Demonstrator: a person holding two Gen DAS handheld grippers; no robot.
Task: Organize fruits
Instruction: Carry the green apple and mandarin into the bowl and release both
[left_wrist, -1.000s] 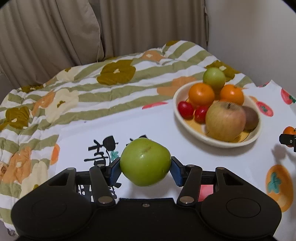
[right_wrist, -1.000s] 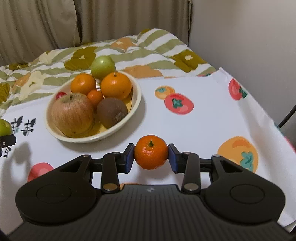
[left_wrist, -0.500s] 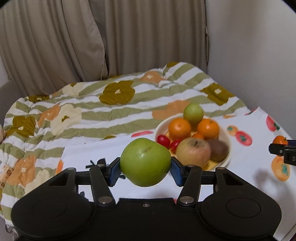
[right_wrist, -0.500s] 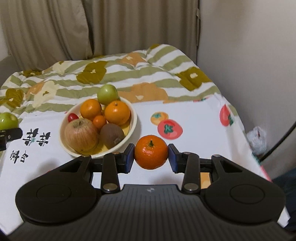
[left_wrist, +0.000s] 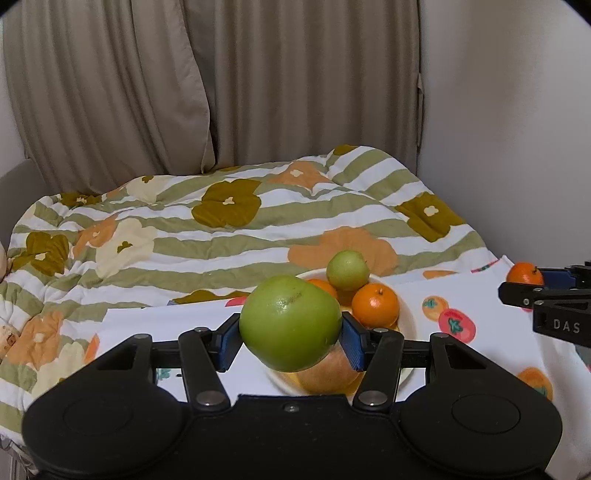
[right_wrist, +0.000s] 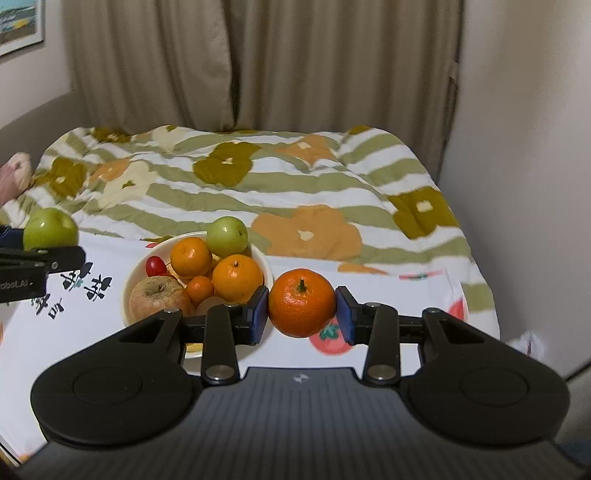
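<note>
My left gripper (left_wrist: 290, 332) is shut on a large green apple (left_wrist: 290, 323) and holds it high, in front of the cream fruit bowl (right_wrist: 129, 284). The apple also shows at the left of the right wrist view (right_wrist: 50, 229). My right gripper (right_wrist: 301, 308) is shut on a tangerine (right_wrist: 301, 302) and holds it up just right of the bowl; the tangerine also shows in the left wrist view (left_wrist: 524, 274). The bowl holds a small green apple (right_wrist: 226, 236), two oranges (right_wrist: 237, 277), a small tangerine, a red-yellow apple (right_wrist: 157, 297) and cherry tomatoes (right_wrist: 155, 266).
The bowl stands on a white cloth with fruit prints (right_wrist: 388, 295) and black characters. Behind it lies a striped, flowered quilt (right_wrist: 240, 177). Beige curtains (left_wrist: 184, 92) hang at the back, and a wall (left_wrist: 517, 129) stands on the right.
Both grippers have risen and pulled back from the cloth with their fruit. The bowl now appears smaller and lower in both views; the left one has also swung right, toward the bowl.
</note>
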